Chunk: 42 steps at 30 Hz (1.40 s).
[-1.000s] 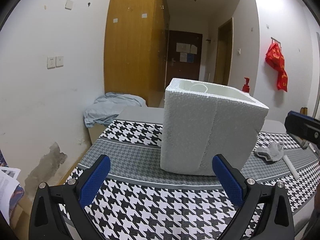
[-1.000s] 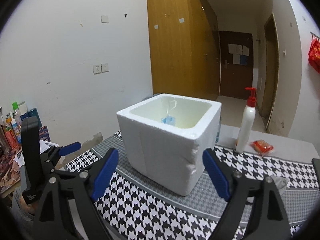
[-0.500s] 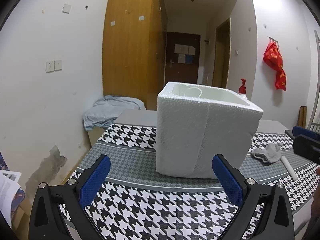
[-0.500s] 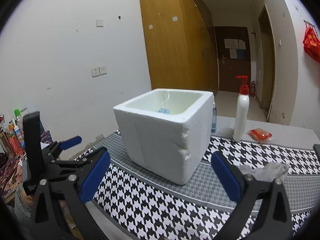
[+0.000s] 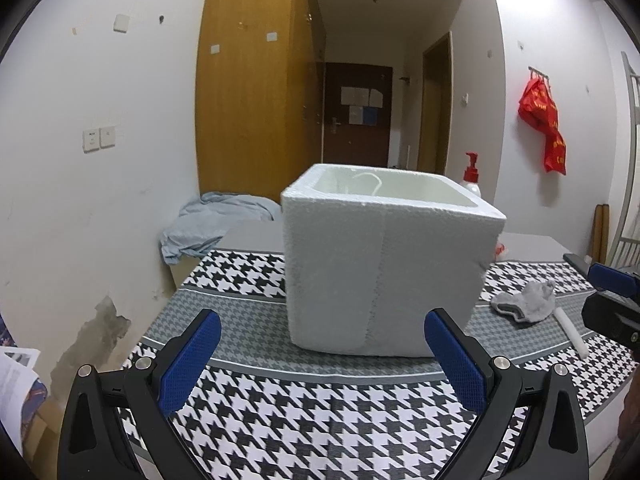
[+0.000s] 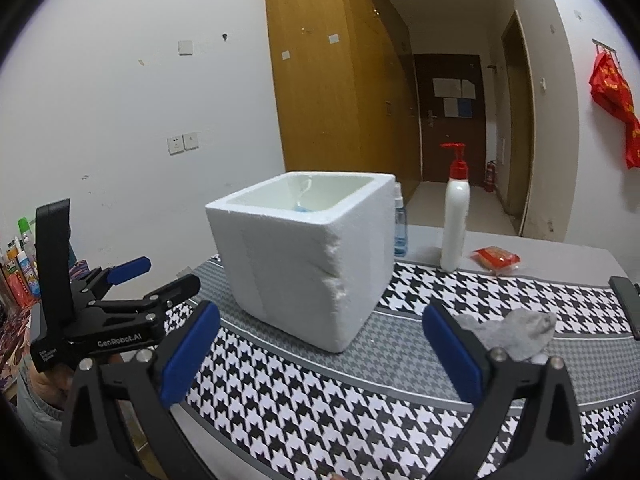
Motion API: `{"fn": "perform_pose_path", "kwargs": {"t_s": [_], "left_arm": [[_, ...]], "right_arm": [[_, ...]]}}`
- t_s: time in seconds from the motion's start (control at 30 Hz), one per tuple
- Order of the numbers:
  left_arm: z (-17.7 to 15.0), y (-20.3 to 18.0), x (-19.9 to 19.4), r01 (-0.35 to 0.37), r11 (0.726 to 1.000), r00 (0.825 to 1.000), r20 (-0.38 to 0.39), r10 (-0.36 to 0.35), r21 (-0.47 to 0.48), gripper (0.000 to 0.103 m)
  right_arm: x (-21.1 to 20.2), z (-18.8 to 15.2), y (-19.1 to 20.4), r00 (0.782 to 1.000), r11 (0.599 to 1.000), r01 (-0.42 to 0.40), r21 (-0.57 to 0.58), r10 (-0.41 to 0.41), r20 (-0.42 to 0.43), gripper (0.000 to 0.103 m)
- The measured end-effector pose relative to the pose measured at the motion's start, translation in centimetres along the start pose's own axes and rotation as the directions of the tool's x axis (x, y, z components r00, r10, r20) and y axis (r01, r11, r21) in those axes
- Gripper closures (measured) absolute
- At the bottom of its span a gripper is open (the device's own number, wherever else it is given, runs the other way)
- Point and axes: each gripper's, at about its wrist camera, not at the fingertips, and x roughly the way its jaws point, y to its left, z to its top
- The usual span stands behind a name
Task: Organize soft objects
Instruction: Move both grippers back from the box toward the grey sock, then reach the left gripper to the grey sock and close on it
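Note:
A white foam box (image 5: 384, 264) stands open-topped on the houndstooth tablecloth (image 5: 320, 408); it also shows in the right wrist view (image 6: 308, 256), with a blue and white item inside (image 6: 302, 207). A crumpled grey sock (image 5: 524, 302) lies right of the box, also seen in the right wrist view (image 6: 508, 332). My left gripper (image 5: 320, 360) is open and empty, in front of the box. My right gripper (image 6: 320, 356) is open and empty, in front of the box's corner, the sock just beyond its right finger.
A white pump bottle with red top (image 6: 454, 220), a small blue spray bottle (image 6: 399, 224) and a red packet (image 6: 496, 258) stand behind the box. A white stick (image 5: 572, 332) lies by the sock. Light blue cloth (image 5: 212, 224) lies at the far left. The left gripper's body (image 6: 100, 320) shows at the left.
Both grippers have drawn back and lowered a little; the box looks farther away. The right gripper's view has swung right, bringing the sock into sight. Both stay open.

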Motion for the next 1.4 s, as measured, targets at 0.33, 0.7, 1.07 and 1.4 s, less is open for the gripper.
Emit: {"fn": "perform_pose_path", "kwargs": {"t_s": [0.33,0.7,1.07,1.4], "left_arm": [[-0.2,-2.8,0.7,0.043,0.999,0.999,-0.026,-0.042,0.033,0.001],[-0.1,-7.0,1.3,0.123,0.988,0.992,-0.044,-0.12,0.089,0.001],[0.0,-11.7,1.1,0.2,0.966,0.979,-0.061,-0.192,0.163,0.001],[0.0,-15.6,1.5,0.263,0.94,0.964,-0.094,-0.249,0.215,0.001]], "right_arm": [[-1.3,-1.3,-3.0,0.998,0.997,0.065,0.043,-0.064,-0.013,0.001],[-4.0,-2.6,-6.9,0.986,0.982,0.166,0.091,-0.166,-0.011,0.001],[-7.1,-4.1,-11.2,0.969,0.952,0.247,0.178,-0.248,-0.017,0.001],[-9.4,-5.4,-13.4,0.954,0.936,0.295,0.193,-0.301,-0.003,0.0]]}}
